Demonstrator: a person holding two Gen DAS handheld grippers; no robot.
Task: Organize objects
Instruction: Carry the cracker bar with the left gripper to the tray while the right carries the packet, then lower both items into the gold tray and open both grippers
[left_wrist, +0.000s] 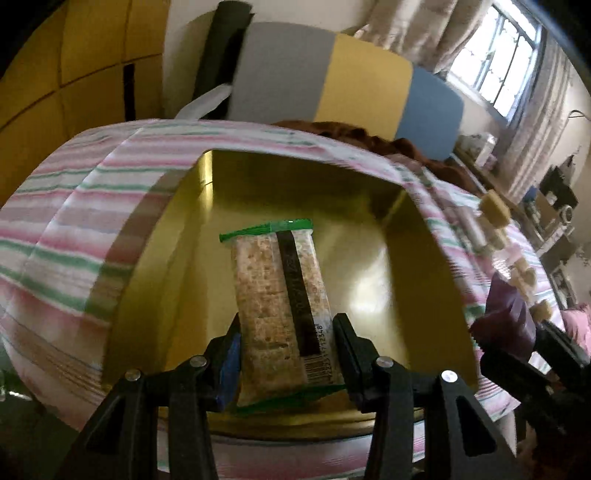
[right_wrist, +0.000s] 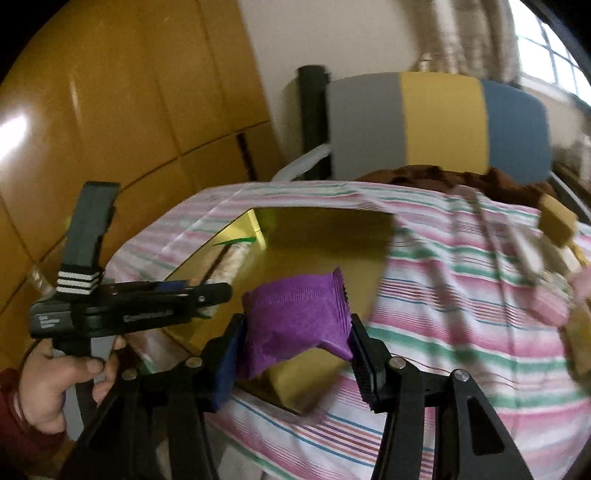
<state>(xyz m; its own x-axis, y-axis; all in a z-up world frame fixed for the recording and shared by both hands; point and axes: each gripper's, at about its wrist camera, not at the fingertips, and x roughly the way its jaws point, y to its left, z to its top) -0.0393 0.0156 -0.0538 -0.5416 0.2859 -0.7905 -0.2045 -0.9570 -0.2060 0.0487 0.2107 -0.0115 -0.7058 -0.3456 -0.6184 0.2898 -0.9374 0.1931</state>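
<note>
The left gripper (left_wrist: 288, 354) has its jaws closed on a long clear-wrapped cereal bar with green sealed ends (left_wrist: 280, 295), holding it by the near end with the far end reaching out over the shallow gold-coloured rectangular tray (left_wrist: 369, 280). The tray sits on a bed covered by a pink, green and white striped sheet (left_wrist: 66, 236). In the right wrist view the right gripper (right_wrist: 295, 343) has its jaws clamped on a crinkled purple foil snack packet (right_wrist: 295, 314), held above the tray's near right corner (right_wrist: 317, 369).

The step in hand looks like placement: both items are being carried into the tray. Whether the bar already rests on the tray floor cannot be told.

Next, each gripper would need to come down until its item lies flat, then widen its jaws and draw back without dragging the packet. Several small tan and pink wrapped blocks (right_wrist: 554, 306) lie along the sheet to the right, probably still to be collected.
</note>
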